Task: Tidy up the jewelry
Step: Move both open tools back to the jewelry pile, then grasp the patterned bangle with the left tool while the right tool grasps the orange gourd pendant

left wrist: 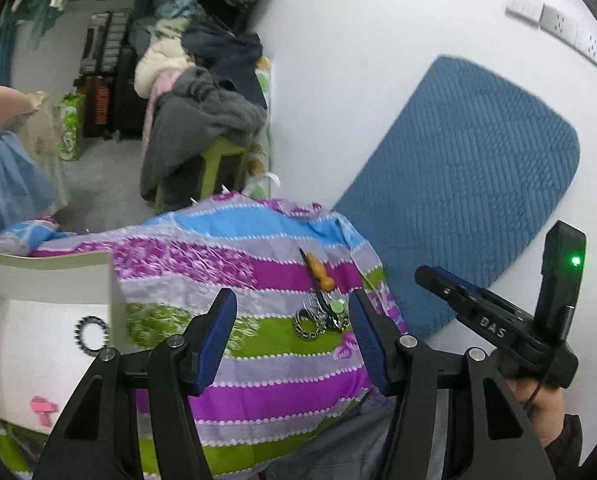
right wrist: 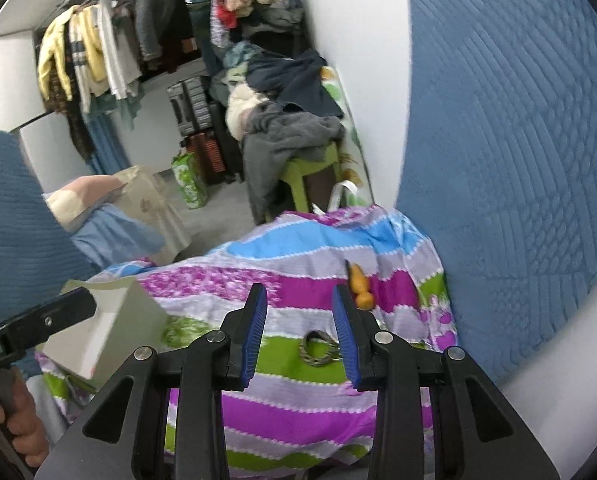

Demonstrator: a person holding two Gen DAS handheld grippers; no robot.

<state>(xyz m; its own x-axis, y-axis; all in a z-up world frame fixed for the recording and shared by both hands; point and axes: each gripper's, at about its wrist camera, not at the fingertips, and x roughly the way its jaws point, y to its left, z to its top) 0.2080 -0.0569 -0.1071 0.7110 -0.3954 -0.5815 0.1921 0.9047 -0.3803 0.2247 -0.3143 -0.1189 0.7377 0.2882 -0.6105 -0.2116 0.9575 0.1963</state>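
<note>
My right hand-held gripper [right wrist: 300, 326] sits nearest the lens, jaws parted and empty, blue pads [right wrist: 256, 330] facing each other. My left hand-held gripper [left wrist: 292, 334] is likewise released and holds nothing.

Item under inspection: a patterned black-and-gold bangle [right wrist: 317, 348] lying flat on the striped cloth [right wrist: 290, 404] that covers the surface in front of me. In the right wrist view it lies just ahead of the right-side pad and low between the fingers, partly hidden behind that pad. In the left wrist view the same bangle [left wrist: 308, 322] lies ahead of the gap, nearer the right-side finger, touching a small tangle of further pieces [left wrist: 330, 312]: metal parts and a pale green bead, too small to identify. An orange-handled tool [left wrist: 319, 273] lies just beyond the tangle.

Destination, in my judgement: the white box [left wrist: 38, 320] well to the left on the cloth, already containing a black spiral hair tie [left wrist: 91, 330] and a pink item [left wrist: 42, 410].

Recommended handling: I should take the bangle alone. One pad goes inside the ring and one outside, closing across the band, since a grip across the full diameter may let it spring out. I approach from the side away from the tangle so nothing hooks on. Soft cloth may bunch under the pads; I keep them just clear of it.
</note>
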